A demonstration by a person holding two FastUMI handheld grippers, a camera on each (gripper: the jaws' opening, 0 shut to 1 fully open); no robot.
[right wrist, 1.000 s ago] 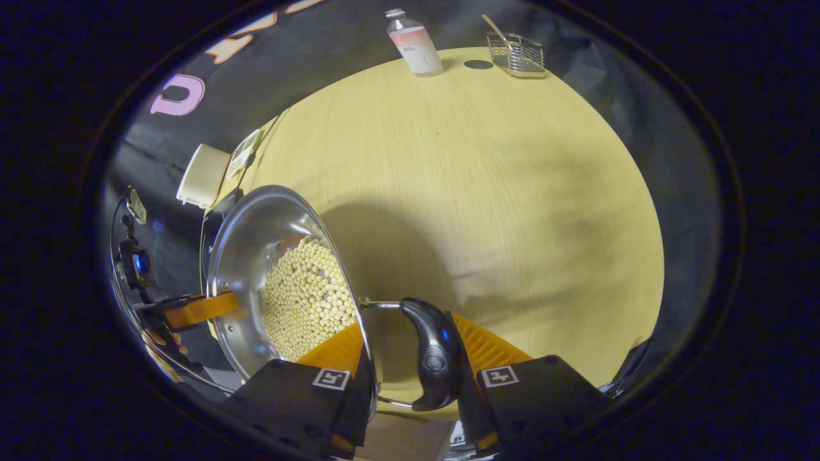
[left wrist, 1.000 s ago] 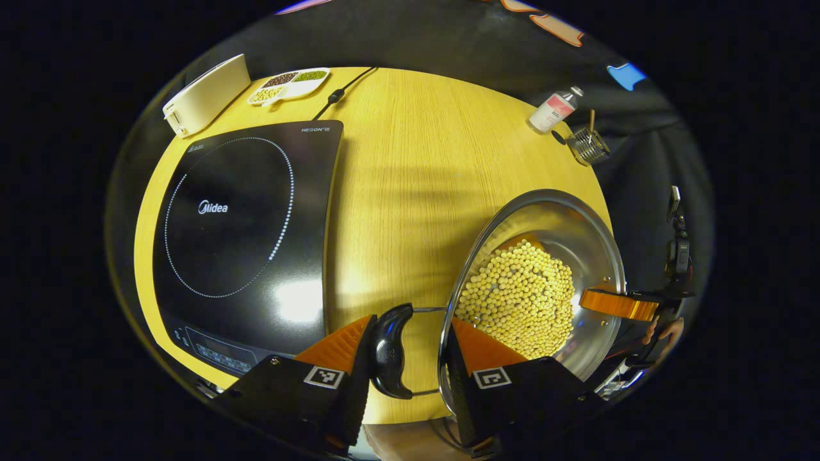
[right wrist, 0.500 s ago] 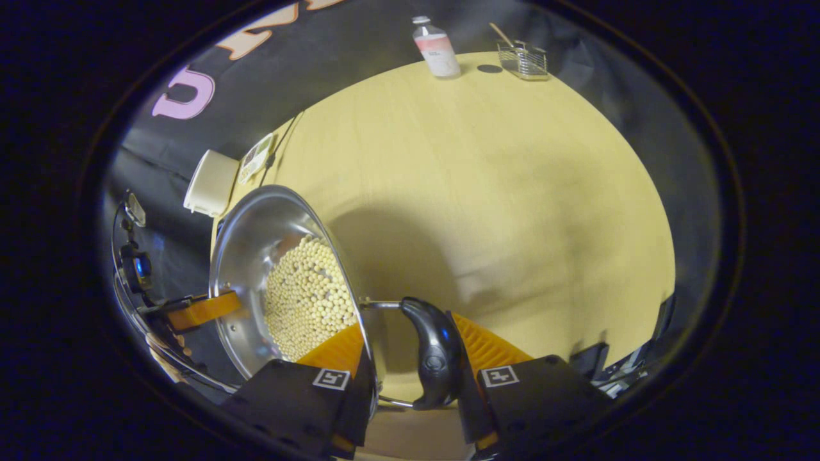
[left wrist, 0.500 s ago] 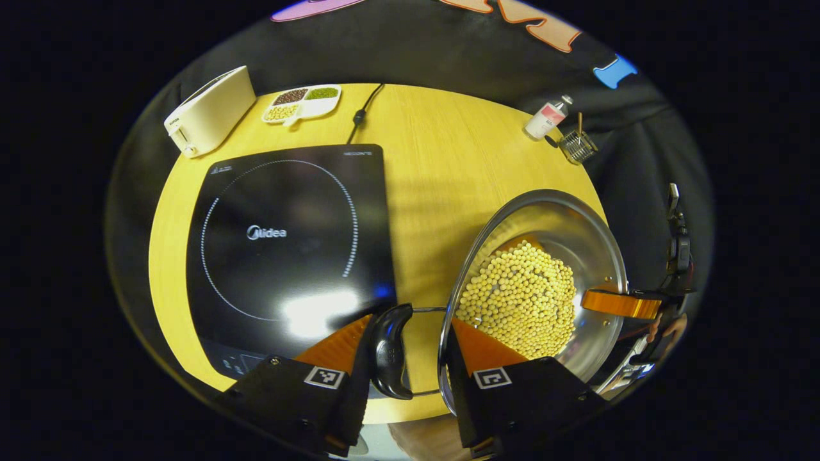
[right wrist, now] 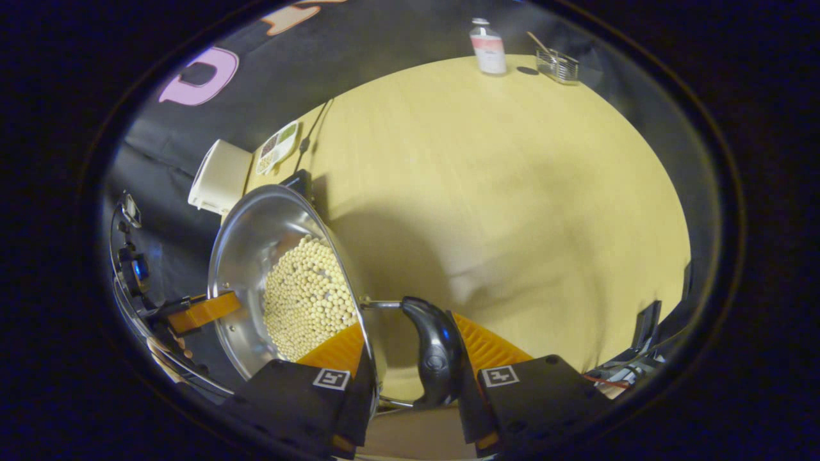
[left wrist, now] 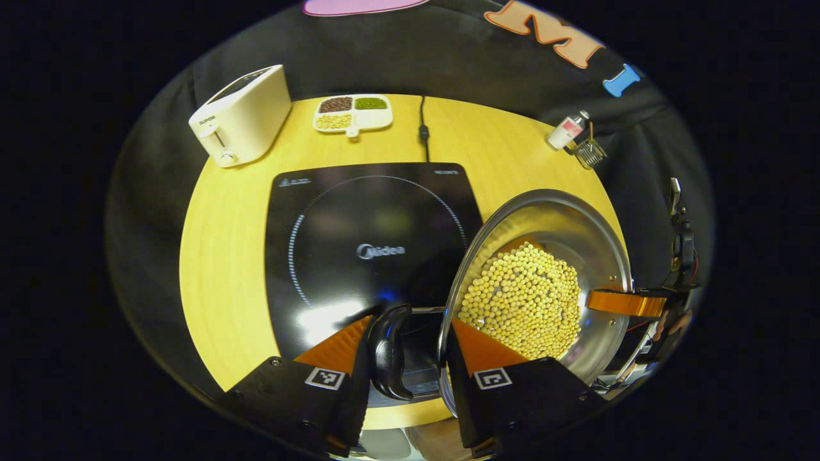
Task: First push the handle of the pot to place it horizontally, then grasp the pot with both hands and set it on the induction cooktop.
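A steel pot (left wrist: 564,224) holding pale round beans (left wrist: 522,301) hangs above the table, its near side over the right edge of the black induction cooktop (left wrist: 359,211). My left gripper (left wrist: 407,342) is shut on the pot's black side handle (left wrist: 386,355), with one finger outside the handle and the other inside the rim. In the right gripper view my right gripper (right wrist: 410,342) is shut the same way on the opposite black handle (right wrist: 435,355) of the pot (right wrist: 256,230). Across the pot, each view shows the other gripper's finger (left wrist: 624,302) (right wrist: 204,312).
At the back of the round wooden table (left wrist: 218,256) stand a cream toaster (left wrist: 240,115), a divided dish (left wrist: 352,114) of beans, the cooktop's cord (left wrist: 423,128), a small bottle (left wrist: 567,131) and a wire basket (left wrist: 589,153). The table edge lies just beneath the grippers.
Both grippers have carried the pot sideways toward the cooktop; it now overlaps the cooktop's right edge. The grips on the two handles are unchanged.
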